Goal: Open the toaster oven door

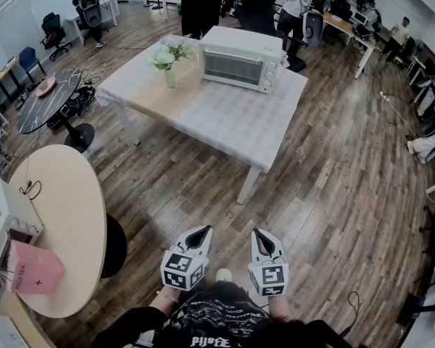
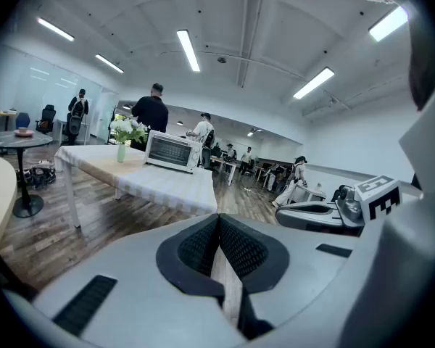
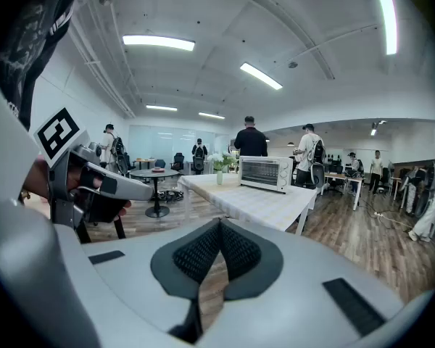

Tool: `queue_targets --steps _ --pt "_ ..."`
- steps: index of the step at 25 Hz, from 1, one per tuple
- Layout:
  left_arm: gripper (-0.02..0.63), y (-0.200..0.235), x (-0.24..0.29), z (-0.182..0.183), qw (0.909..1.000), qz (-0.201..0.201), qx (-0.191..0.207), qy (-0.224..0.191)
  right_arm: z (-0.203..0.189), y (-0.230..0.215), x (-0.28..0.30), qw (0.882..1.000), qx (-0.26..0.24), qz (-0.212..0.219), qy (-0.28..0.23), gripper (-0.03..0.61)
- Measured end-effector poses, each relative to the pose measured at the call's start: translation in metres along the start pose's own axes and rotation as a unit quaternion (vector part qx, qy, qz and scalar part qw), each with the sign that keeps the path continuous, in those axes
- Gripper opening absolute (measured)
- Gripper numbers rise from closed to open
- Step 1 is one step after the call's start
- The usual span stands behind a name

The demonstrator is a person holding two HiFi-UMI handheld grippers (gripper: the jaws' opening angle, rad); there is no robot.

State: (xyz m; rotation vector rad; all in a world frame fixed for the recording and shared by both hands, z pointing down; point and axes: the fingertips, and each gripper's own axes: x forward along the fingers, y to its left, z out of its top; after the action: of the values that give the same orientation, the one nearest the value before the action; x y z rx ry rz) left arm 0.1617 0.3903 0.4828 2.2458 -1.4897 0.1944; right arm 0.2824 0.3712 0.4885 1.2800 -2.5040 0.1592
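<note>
A white toaster oven point(image 1: 241, 62) stands with its door closed at the far side of a cloth-covered table point(image 1: 225, 122). It shows small in the left gripper view point(image 2: 172, 151) and the right gripper view point(image 3: 264, 173). Both grippers hang close to my body, well short of the table. My left gripper point(image 1: 201, 233) is shut, its pads meeting with nothing between them point(image 2: 219, 220). My right gripper point(image 1: 262, 235) is shut too and holds nothing point(image 3: 219, 227).
A vase of white flowers point(image 1: 168, 58) stands on the table left of the oven. A round beige table point(image 1: 65, 223) is at my left, a dark round table point(image 1: 47, 100) beyond it. Several people and office chairs are at the back. Wooden floor lies between me and the table.
</note>
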Motion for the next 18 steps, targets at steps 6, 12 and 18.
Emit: queue_targets --steps 6,12,18 --pt "0.018 0.014 -0.015 0.008 0.9996 -0.019 -0.015 -0.017 0.014 0.021 0.003 1.000 0.006 -0.003 -0.021 0.008" --pt "0.018 0.029 -0.019 0.012 0.9997 -0.015 0.005 -0.020 0.015 0.013 0.010 0.997 0.063 -0.037 -0.039 0.009" --pt "0.018 0.053 -0.026 0.010 0.9996 -0.012 -0.008 -0.023 0.015 0.016 0.021 0.995 0.081 -0.039 -0.031 0.205"
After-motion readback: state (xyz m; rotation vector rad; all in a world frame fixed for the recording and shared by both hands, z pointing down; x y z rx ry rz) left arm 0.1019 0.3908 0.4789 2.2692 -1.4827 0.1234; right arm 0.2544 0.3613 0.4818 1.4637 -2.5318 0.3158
